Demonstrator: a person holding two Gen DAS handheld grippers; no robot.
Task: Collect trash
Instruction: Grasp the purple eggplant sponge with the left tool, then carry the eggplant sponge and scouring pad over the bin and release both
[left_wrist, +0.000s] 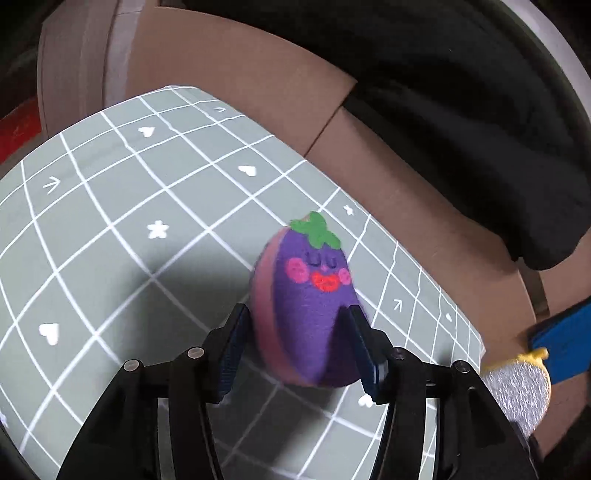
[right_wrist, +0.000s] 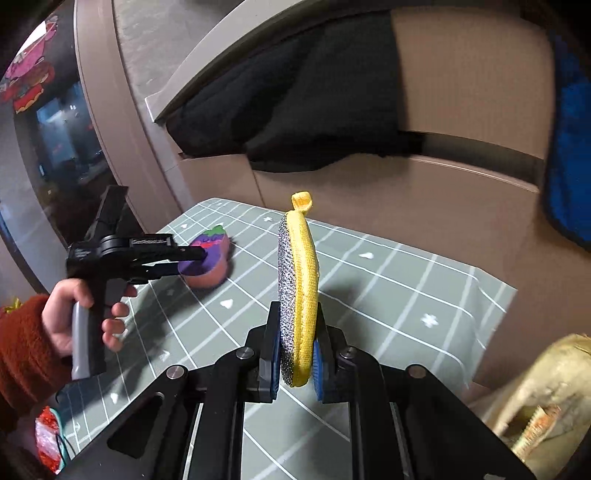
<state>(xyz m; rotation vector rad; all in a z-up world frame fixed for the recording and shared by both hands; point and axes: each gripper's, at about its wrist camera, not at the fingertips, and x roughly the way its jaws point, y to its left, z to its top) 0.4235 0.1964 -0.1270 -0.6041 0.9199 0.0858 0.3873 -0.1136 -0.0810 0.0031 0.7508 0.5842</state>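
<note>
My left gripper (left_wrist: 299, 350) is shut on a purple eggplant-shaped sponge (left_wrist: 310, 295) with a pink edge, a green leaf top and a stitched face, held above the grey-green grid mat (left_wrist: 129, 221). From the right wrist view the left gripper (right_wrist: 199, 258) and that sponge (right_wrist: 208, 262) hang over the mat's far left part. My right gripper (right_wrist: 297, 354) is shut on a yellow and silver scrub pad (right_wrist: 299, 280), held upright on its edge above the mat (right_wrist: 388, 295). The scrub pad also shows at the right edge of the left wrist view (left_wrist: 517, 387).
Brown cabinet fronts (right_wrist: 424, 206) stand just behind the mat, with a black cloth (right_wrist: 295, 110) hanging over them. A blue cloth (right_wrist: 569, 147) hangs at the far right. A crumpled beige bag (right_wrist: 546, 398) sits at the lower right. A red wrapper (right_wrist: 48, 439) lies at the lower left.
</note>
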